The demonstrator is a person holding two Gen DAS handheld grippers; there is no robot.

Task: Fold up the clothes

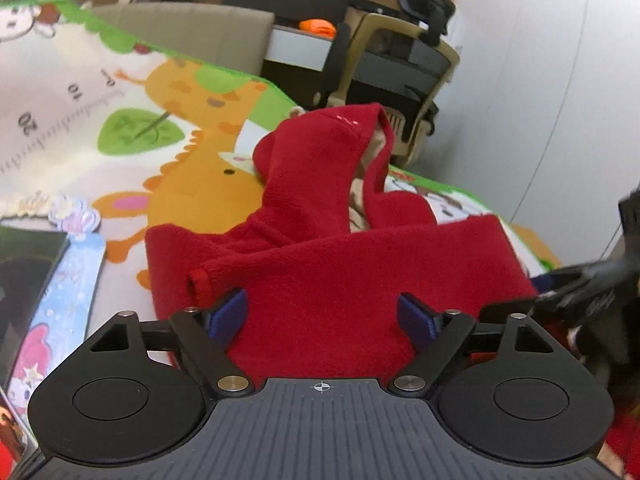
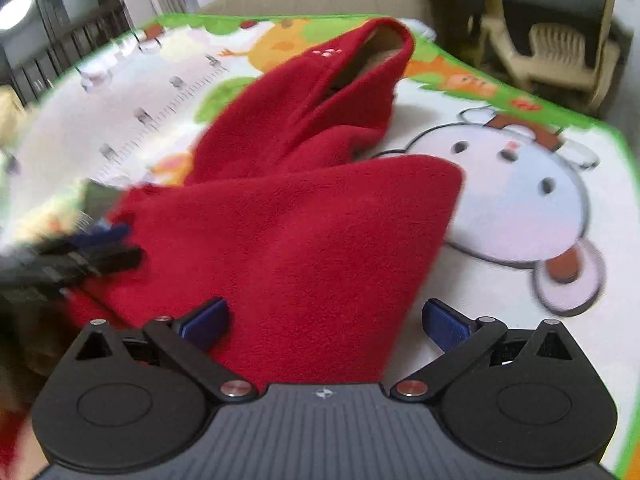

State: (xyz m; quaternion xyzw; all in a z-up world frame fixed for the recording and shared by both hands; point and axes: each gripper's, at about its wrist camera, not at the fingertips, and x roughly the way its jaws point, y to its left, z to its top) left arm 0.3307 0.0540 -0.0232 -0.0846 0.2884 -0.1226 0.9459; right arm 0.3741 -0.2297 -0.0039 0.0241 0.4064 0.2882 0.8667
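A red fleece hooded jacket (image 1: 320,264) lies partly folded on the cartoon play mat (image 1: 80,120), hood at the far end with its beige lining showing. One cuffed sleeve (image 1: 202,280) is laid across the body. My left gripper (image 1: 322,314) is open, its blue pads (image 1: 230,314) spread wide over the near hem. In the right wrist view the same jacket (image 2: 288,240) fills the middle, and my right gripper (image 2: 326,322) is open too, straddling the near edge of the fleece. Each gripper shows blurred at the edge of the other's view.
The mat (image 2: 520,200) shows a giraffe, a ruler print and a white cartoon animal. A beige and black office chair (image 1: 400,64) and a desk stand beyond its far edge. Picture books (image 1: 52,300) lie at the near left.
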